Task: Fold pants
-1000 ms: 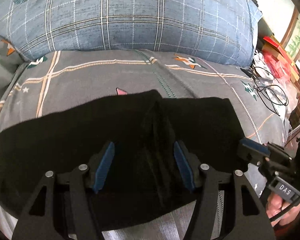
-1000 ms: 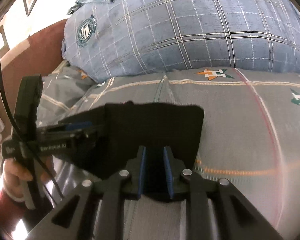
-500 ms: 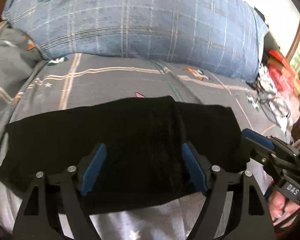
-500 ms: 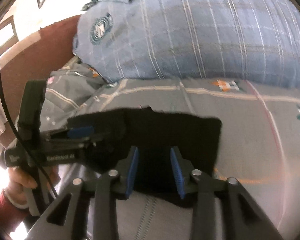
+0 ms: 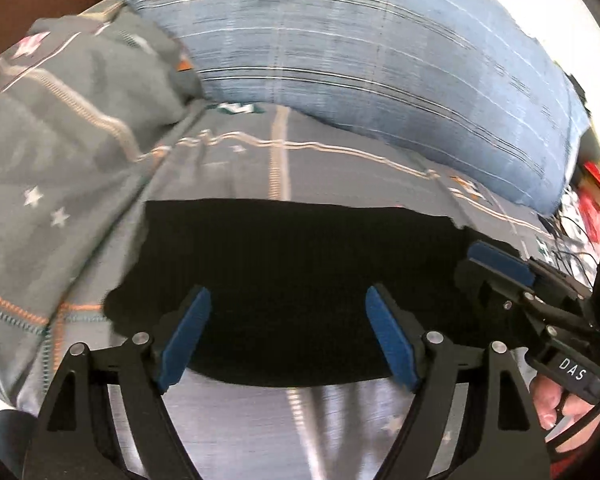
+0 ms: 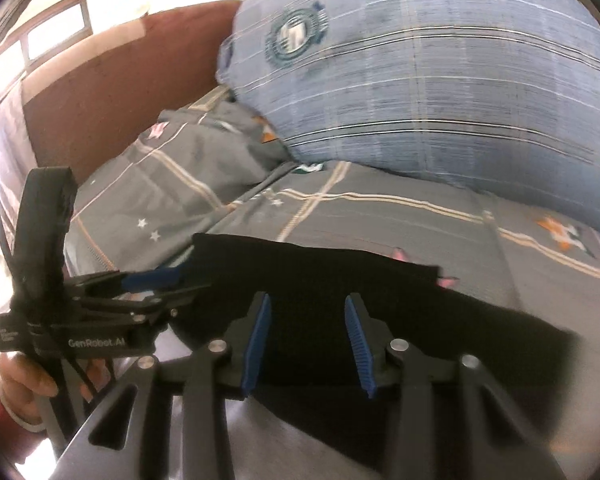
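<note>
Bed (image 5: pixel 340 168) with grey patterned sheet, big blue plaid pillow (image 5: pixel 380 60) at the back. Black pants (image 5: pixel 300 264) lie folded flat on the bed in front of the pillow. Left gripper (image 5: pixel 286 336) jaws wide apart, nothing clamped. Right gripper (image 6: pixel 306 344) jaws opening over the pants, pads off the cloth. No containers.

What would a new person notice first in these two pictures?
First the black pants, lying flat as a dark band across the grey bedsheet. Behind them a big blue plaid pillow fills the top. In front, the left gripper stands open over the pants, and the right gripper is opening.
</note>
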`<state>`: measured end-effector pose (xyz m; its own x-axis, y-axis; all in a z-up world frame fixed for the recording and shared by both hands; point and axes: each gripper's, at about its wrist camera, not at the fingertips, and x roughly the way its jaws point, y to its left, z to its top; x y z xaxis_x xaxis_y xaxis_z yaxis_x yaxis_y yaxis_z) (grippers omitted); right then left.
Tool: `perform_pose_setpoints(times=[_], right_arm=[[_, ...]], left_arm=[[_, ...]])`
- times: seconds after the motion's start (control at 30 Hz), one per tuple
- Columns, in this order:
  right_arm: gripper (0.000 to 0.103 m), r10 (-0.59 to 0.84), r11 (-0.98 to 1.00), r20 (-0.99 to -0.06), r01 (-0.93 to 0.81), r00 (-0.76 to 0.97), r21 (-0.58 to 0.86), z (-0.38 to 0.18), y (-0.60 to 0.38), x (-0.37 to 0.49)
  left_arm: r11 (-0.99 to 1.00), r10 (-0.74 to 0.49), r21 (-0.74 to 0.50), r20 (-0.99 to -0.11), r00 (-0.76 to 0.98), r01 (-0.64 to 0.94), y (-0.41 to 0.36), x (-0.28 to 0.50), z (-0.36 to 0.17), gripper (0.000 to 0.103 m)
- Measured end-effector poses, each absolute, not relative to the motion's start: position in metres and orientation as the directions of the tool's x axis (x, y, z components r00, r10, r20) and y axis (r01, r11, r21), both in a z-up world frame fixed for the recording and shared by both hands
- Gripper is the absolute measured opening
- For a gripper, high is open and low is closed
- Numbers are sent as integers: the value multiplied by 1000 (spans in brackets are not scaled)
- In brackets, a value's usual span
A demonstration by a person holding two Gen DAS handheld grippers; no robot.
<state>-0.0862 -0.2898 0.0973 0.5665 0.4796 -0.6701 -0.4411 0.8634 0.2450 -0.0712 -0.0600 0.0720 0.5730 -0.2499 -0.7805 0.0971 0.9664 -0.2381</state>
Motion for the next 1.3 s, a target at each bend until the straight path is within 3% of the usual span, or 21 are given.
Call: perform_pose_setpoints(times=[0.3, 0.83, 1.0, 1.3], right_arm=[[46, 520, 825, -689, -506, 504, 253, 85, -246, -67], [54, 528, 795, -727, -557, 439, 242, 67, -211, -34], [63, 511, 754, -760, -634, 402, 171, 62, -181, -11], [67, 494, 670, -819, -729, 293, 143, 46, -133, 26]], left_arm=[[963, -230, -270, -796, 560, 12, -28, -76, 59, 81], [864, -309, -467, -787, 534, -188, 27, -99, 32, 84], [840, -332, -503, -773, 540, -204, 30, -102, 24, 85], [840, -329, -504, -766, 552, -200, 20, -82, 23, 91]])
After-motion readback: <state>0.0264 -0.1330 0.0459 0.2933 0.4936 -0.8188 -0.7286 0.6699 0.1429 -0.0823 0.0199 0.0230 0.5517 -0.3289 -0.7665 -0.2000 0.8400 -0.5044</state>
